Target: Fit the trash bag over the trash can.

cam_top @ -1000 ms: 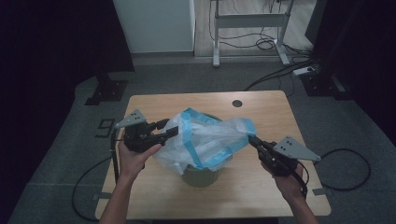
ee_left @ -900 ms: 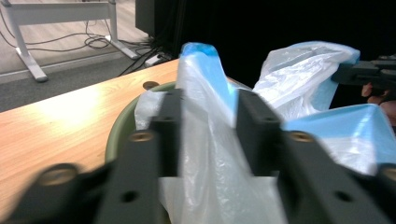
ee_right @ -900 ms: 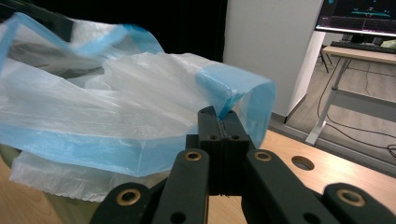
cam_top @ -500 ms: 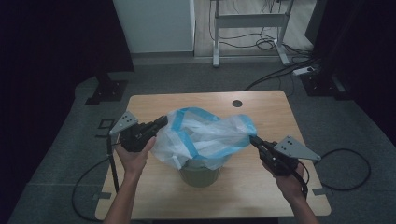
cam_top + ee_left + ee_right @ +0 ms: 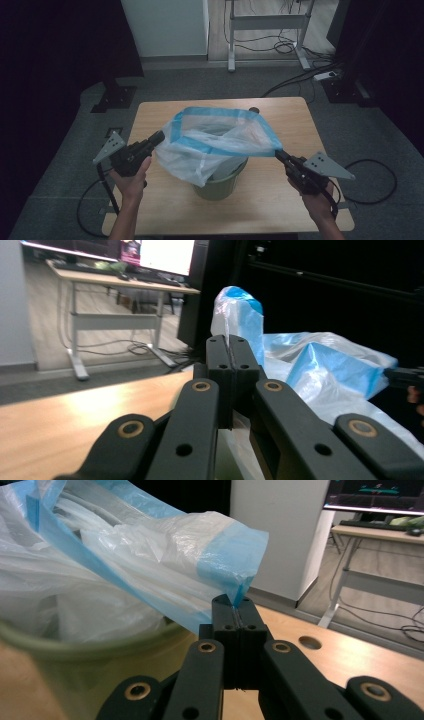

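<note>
Bag mouth now pulled wide: left tool point(image 5: 159, 137), just closed, clamping bin liner point(image 5: 215, 142) at 9 o'clock; right tool point(image 5: 278, 154) clamped at 3; liner bottom inside green bin point(image 5: 222, 182).

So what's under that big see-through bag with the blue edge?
A green bin stands under the plastic bag on the wooden table. The bag's bottom hangs into it, hiding the inside.

The stretched plastic bag point(image 5: 220, 142) and the green bin point(image 5: 222, 182) under it block the middle of the table point(image 5: 295, 115). Bare wood lies open along the far edge, the near edge and both side edges.
</note>
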Available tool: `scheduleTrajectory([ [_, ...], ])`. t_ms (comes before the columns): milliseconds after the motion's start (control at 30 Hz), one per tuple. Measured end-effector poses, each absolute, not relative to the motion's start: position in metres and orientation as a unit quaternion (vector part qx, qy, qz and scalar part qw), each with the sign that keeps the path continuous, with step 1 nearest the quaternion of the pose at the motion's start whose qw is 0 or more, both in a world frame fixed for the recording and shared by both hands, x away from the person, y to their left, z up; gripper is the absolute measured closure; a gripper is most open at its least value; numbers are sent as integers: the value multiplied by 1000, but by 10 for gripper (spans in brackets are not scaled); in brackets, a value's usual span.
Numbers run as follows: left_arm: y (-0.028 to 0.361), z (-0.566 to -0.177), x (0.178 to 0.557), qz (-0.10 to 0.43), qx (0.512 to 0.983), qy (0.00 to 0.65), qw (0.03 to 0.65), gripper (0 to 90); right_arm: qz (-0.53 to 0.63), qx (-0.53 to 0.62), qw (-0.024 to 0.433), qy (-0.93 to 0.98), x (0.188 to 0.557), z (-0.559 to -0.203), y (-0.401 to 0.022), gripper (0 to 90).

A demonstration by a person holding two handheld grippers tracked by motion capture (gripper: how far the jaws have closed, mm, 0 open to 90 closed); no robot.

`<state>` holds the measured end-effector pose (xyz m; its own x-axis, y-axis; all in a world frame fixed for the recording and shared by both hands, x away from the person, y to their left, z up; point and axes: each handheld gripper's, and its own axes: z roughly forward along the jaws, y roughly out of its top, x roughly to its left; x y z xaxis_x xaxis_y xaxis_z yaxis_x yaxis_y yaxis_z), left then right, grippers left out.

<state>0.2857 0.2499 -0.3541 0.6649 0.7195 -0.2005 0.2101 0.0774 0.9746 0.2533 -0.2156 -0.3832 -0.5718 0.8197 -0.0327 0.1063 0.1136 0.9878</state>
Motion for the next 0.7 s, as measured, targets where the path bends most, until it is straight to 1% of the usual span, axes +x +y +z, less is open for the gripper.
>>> scheduleTrajectory([
  [233, 258, -371, 271, 178, 650, 360, 645, 900, 574, 339, 285, 688, 234, -403, -212, 887],
  [667, 258, -392, 261, 160, 660, 360, 639, 900, 568, 359, 248, 698, 227, -435, -212, 887],
  [700, 258, -393, 259, 159, 661, 360, 639, 900, 568, 362, 238, 700, 226, -441, -212, 887],
])
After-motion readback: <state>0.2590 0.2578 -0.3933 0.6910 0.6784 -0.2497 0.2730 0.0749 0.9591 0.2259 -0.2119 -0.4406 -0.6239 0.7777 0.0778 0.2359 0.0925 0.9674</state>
